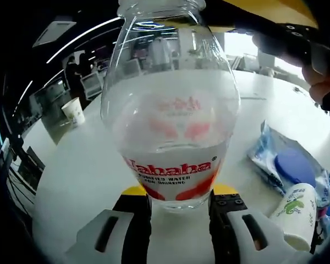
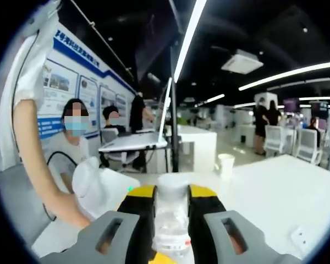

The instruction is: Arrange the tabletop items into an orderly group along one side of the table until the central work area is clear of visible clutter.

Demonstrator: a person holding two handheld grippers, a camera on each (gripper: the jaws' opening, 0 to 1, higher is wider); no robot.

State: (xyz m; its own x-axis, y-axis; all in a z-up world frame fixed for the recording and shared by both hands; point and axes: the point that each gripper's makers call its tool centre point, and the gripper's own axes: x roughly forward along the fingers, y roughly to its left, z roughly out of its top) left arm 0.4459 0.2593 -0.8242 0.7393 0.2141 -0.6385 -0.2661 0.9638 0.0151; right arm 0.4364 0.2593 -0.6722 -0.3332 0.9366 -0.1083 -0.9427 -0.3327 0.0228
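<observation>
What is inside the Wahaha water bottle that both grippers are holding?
The Wahaha water bottle holds clear water up to roughly its shoulder, with empty space above. Its red and white label covers the lowest part. The left gripper clamps the base; the right gripper clamps the neck.

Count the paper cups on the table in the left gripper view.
2. One white paper cup stands upright at the far left edge of the table. A second paper cup lies tilted at lower right beside the blue packets. The water bottle may hide others.

Water bottle [image 1: 173, 121] between the left tongs' jaws, paper cup [image 1: 73, 111] far left, wrapped packets [image 1: 289, 165] right, small bottle [image 1: 295, 214] near right.
</observation>
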